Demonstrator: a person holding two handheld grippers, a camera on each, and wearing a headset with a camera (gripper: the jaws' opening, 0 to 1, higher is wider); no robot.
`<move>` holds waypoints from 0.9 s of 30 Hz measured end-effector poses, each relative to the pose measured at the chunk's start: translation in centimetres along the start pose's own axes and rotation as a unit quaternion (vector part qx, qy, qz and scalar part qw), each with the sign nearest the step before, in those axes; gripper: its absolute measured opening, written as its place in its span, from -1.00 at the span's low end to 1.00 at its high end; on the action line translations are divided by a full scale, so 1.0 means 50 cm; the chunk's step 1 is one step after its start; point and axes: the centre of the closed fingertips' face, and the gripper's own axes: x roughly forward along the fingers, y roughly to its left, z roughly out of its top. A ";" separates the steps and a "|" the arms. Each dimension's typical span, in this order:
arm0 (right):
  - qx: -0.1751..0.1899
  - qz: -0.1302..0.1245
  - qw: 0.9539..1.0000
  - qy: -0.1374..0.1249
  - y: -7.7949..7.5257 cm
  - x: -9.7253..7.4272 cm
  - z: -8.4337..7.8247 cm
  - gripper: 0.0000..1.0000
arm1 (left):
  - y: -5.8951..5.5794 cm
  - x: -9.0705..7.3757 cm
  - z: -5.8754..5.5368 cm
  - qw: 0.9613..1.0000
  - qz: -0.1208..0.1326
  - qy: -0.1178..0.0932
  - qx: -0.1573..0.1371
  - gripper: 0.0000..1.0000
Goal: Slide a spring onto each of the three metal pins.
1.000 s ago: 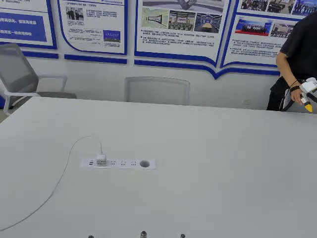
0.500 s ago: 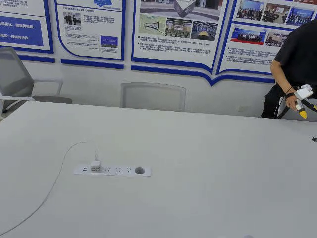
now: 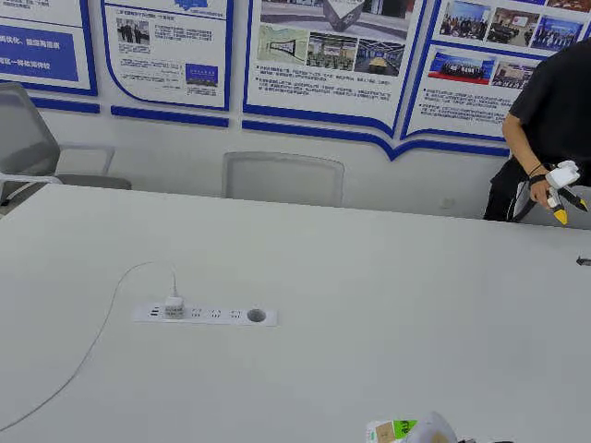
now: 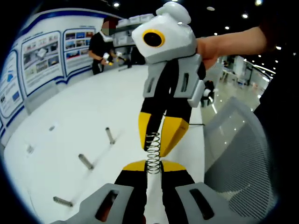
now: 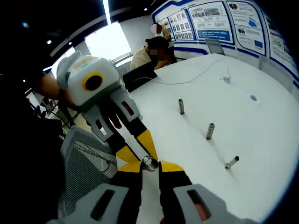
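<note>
A steel coil spring (image 4: 152, 151) is held between my two grippers, one at each end. My left gripper (image 4: 147, 167) is shut on its near end, yellow tips pinched together. My right gripper (image 4: 161, 135) comes in from above, shut on the far end. Seen end-on in the right gripper view, the spring (image 5: 150, 163) sits in my right gripper (image 5: 149, 166), with the left gripper (image 5: 139, 145) just behind it. Three metal pins stand on the white table (image 5: 261, 154): two look coiled (image 5: 181, 106) (image 5: 210, 131), and the third (image 5: 231, 162) looks bare. All three pins (image 4: 85, 161) lie left of the grippers.
A power strip (image 3: 203, 315) with a white plug and a thin cable (image 3: 92, 346) lies mid-table. Grey chairs (image 3: 282, 178) stand at the far side. Another person (image 3: 554, 101) holds a gripper at the right edge. A mesh chair back (image 4: 243, 154) is close beside my hands.
The head camera has tilted up, so the pin tops seen earlier at the bottom edge are out of frame. A white casing with a green label has appeared at the bottom edge.
</note>
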 end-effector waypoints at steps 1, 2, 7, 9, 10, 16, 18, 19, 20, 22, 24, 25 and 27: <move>-0.002 0.002 1.000 0.001 0.001 -0.001 0.001 -0.70 | -0.002 0.000 0.001 1.000 -0.001 0.000 0.000 -0.81; -0.004 0.004 1.000 0.002 0.002 -0.001 0.002 -0.70 | -0.003 0.001 0.001 1.000 -0.002 -0.001 0.002 -0.81; -0.024 0.015 0.999 0.016 0.007 -0.004 -0.001 -0.69 | -0.011 0.002 0.010 1.000 -0.009 -0.008 0.003 -0.81; -0.033 0.018 0.999 0.024 0.010 -0.004 -0.003 -0.69 | -0.013 0.002 0.013 1.000 -0.011 -0.009 0.005 -0.81; -0.043 0.022 0.999 0.026 0.012 -0.003 -0.003 -0.69 | -0.014 0.003 0.013 1.000 -0.012 -0.008 0.009 -0.81; -0.056 0.040 0.997 0.036 0.019 -0.005 -0.006 -0.70 | -0.022 0.002 0.014 1.000 -0.017 -0.005 0.020 -0.81; -0.061 0.047 0.996 0.038 0.024 -0.004 -0.006 -0.71 | -0.023 0.002 0.013 1.000 -0.020 -0.004 0.022 -0.81; -0.062 0.050 0.996 0.038 0.026 -0.004 -0.006 -0.73 | -0.024 0.001 0.012 1.000 -0.021 -0.004 0.023 -0.81; -0.065 0.055 0.996 0.037 0.029 -0.003 -0.005 -0.75 | -0.024 0.000 0.012 0.999 -0.022 -0.004 0.024 -0.81; -0.068 0.057 0.995 0.037 0.031 -0.003 -0.003 -0.75 | -0.024 -0.003 0.012 0.999 -0.024 -0.004 0.027 -0.81; -0.071 0.061 0.995 0.036 0.032 -0.003 0.000 -0.75 | -0.022 -0.006 0.013 0.999 -0.027 -0.007 0.024 -0.81; -0.073 0.061 0.995 0.037 0.032 -0.002 0.002 -0.75 | -0.022 -0.006 0.014 0.999 -0.026 -0.008 0.023 -0.81; -0.077 0.061 0.994 0.039 0.031 -0.001 0.004 -0.75 | -0.020 -0.007 0.014 0.999 -0.027 -0.009 0.019 -0.80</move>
